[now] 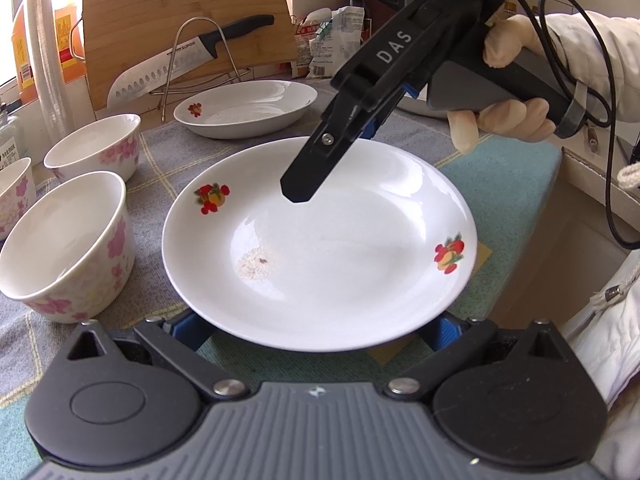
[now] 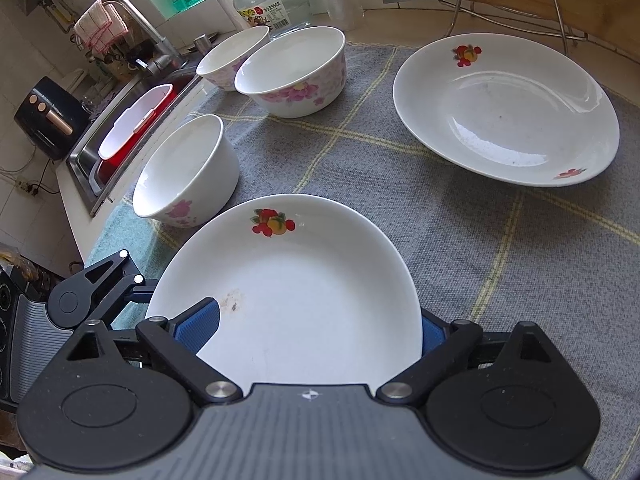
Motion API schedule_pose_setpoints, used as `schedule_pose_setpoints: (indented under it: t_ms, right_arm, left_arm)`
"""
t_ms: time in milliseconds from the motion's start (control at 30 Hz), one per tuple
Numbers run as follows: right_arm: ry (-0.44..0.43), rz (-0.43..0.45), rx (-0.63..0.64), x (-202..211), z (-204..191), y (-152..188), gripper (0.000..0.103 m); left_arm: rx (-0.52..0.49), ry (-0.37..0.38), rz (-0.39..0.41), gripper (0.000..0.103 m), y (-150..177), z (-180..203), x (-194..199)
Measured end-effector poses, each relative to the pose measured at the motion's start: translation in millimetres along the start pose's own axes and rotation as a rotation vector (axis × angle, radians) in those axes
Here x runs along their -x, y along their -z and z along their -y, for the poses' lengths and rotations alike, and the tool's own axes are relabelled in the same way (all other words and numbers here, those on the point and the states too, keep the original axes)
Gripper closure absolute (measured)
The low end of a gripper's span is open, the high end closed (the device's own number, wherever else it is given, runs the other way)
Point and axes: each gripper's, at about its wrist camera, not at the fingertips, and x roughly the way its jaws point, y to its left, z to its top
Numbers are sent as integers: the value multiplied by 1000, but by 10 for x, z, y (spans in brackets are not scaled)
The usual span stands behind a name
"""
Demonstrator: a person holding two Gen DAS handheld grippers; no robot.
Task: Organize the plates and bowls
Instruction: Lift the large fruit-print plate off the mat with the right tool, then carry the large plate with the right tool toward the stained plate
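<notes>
- The near white shallow ceramic plate with fruit decals lies on the grey checked cloth, its rim between the spread jaws of both the left gripper and right gripper; neither pinches it.
- A one-sided squeeze could tip the glossy plate.
- It could slide into the pink-flowered white bowl just beside it.
- The second fruit-decal plate lies well apart.

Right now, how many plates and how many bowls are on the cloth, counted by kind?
Plates: 2, the near plate and the far plate.
Bowls: 3, the near bowl, middle bowl and far bowl.
Total: 5.
</notes>
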Motion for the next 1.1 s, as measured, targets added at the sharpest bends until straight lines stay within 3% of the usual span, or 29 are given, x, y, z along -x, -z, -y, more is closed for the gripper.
schedule_pose_setpoints:
  t_ms: [467,1100]
  right_arm:
    - [-16,17,36,221,3,37,3]
    - [9,81,54,803,384,171,3]
  left_arm:
    - [27,-10,2,1,-217,64,104]
    - [-47,-15,24,1,-737,534,10]
